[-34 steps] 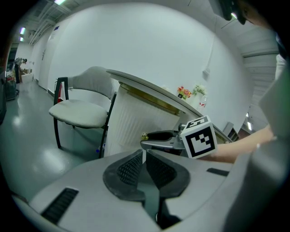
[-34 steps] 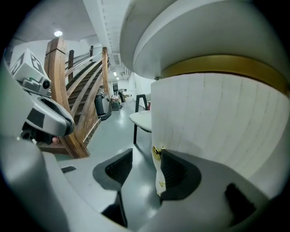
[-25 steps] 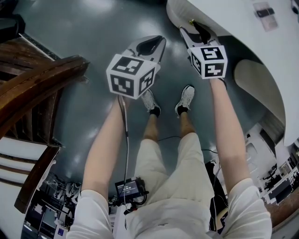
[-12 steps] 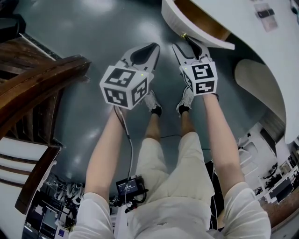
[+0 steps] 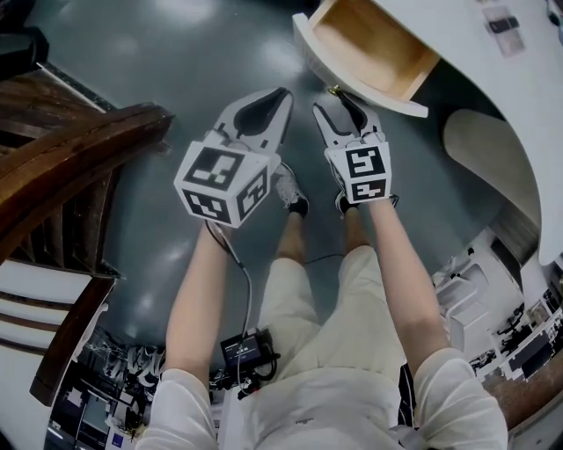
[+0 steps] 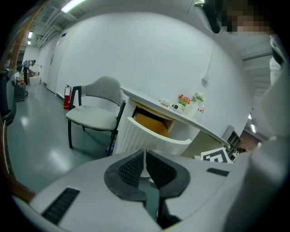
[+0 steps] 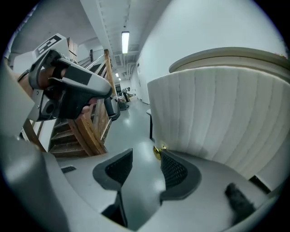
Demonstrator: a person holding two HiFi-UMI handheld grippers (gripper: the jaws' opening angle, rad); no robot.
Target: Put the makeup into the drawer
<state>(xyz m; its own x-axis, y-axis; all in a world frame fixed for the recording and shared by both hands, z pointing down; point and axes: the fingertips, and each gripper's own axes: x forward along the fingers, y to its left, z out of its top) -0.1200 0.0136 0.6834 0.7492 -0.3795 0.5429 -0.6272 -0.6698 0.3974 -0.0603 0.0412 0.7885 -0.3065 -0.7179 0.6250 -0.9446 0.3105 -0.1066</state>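
The right gripper's (image 7: pixel 146 154) jaws stand apart, clenched on nothing. A small gold knob (image 7: pixel 157 152) sits just at the tip of one pad, and the other pad is clear of it. The knob is fixed to the ribbed white front of the drawer (image 7: pixel 217 118), which fills the right gripper view. In the head view the drawer stands open below the edge of the curved white counter (image 5: pixel 475 70), with its wooden inside showing from above.

The left gripper's (image 6: pixel 144 154) jaws are pressed together, pad against pad, with nothing between them. In the head view it hangs in the air just beside the right gripper, apart from the drawer.

The left gripper view shows small items (image 6: pixel 183 100) standing on the counter above the drawer. They are too small to tell which of them is for the task. In the head view a dark flat item (image 5: pixel 499 24) lies on the counter, well apart from the drawer.

A grey chair (image 6: pixel 95 115) stands to the left of the counter, and a red fire extinguisher (image 6: pixel 67 97) is by the wall behind it. A wooden staircase (image 5: pixel 62 149) rises to the person's left, over the grey floor (image 5: pixel 176 53).
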